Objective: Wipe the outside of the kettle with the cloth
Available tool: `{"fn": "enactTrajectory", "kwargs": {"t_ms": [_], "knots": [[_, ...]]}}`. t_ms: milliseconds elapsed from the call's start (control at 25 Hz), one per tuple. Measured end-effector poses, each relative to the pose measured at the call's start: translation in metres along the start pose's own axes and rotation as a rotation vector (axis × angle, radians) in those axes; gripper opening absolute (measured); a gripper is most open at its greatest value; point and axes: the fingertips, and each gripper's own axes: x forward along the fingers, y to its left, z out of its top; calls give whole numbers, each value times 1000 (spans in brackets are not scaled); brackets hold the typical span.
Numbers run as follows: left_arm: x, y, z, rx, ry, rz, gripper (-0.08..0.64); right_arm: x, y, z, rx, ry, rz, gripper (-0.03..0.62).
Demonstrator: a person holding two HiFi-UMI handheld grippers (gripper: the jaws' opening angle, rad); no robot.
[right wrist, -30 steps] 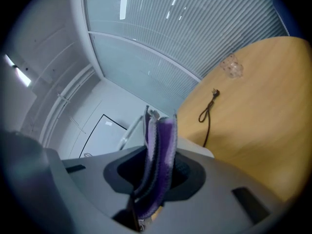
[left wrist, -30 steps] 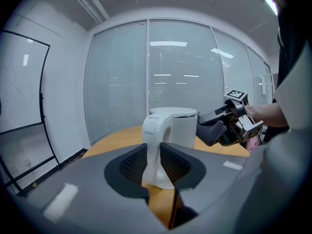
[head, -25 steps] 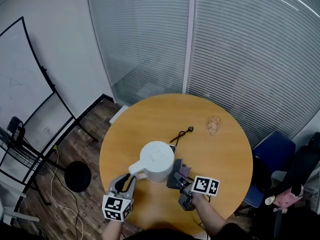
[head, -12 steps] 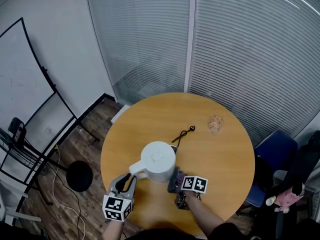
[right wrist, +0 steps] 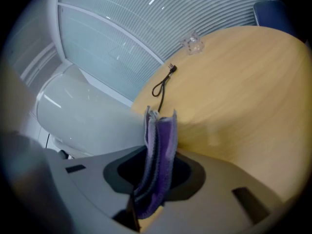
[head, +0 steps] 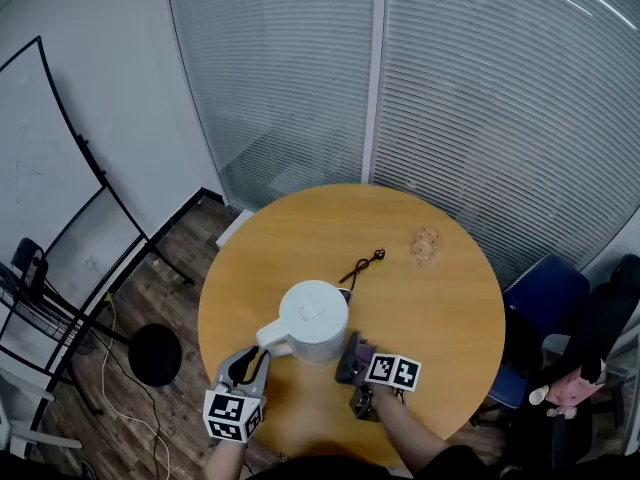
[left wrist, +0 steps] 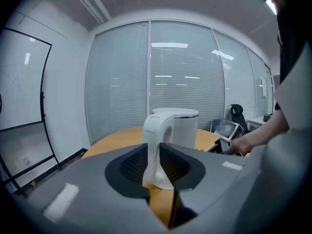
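A white kettle (head: 315, 320) stands on the round wooden table (head: 440, 308), its handle (head: 272, 336) pointing at me. My left gripper (head: 255, 360) has the handle (left wrist: 155, 145) between its pads, and its jaws are closing on it. The kettle body (left wrist: 183, 128) rises just behind. My right gripper (head: 358, 370) is shut on a folded purple cloth (head: 351, 354), which stands up between the jaws (right wrist: 158, 150). The cloth sits low beside the kettle's right wall (right wrist: 83, 116); whether it touches the wall I cannot tell.
A black cable (head: 362, 266) lies on the table beyond the kettle, and a small clear object (head: 427, 246) sits farther right. A blue chair (head: 545, 303) stands off the table's right edge. Glass walls with blinds close the far side.
My right gripper has dropped and shifted left toward the kettle's base, carrying the cloth. The left gripper and the kettle have stayed put.
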Motion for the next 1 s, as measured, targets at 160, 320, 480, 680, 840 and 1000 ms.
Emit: {"fn": "enactTrajectory", "kwargs": {"t_ms": [160,320,480,680,840,1000], "knots": [[-4,3,-1,-11,-8,-13,72,-31,20,7,-7,-94,45,91],[-9,1,-4,-17,-16,-45,44,-66,47,10,-51,-185,91,91],[-18,0,-4,-8,-12,-95,30,-100,78,8,-100,-276,111,91],[-31,-2,-11,-26,-21,-168,15,-133,112,-5,-176,-374,109,91],[-40,-9,-15,-49,-28,-249,12,-157,134,-17,-224,-456,78,91],[-55,-15,-20,-60,-33,-322,11,-173,146,-35,-203,-512,72,91]]}}
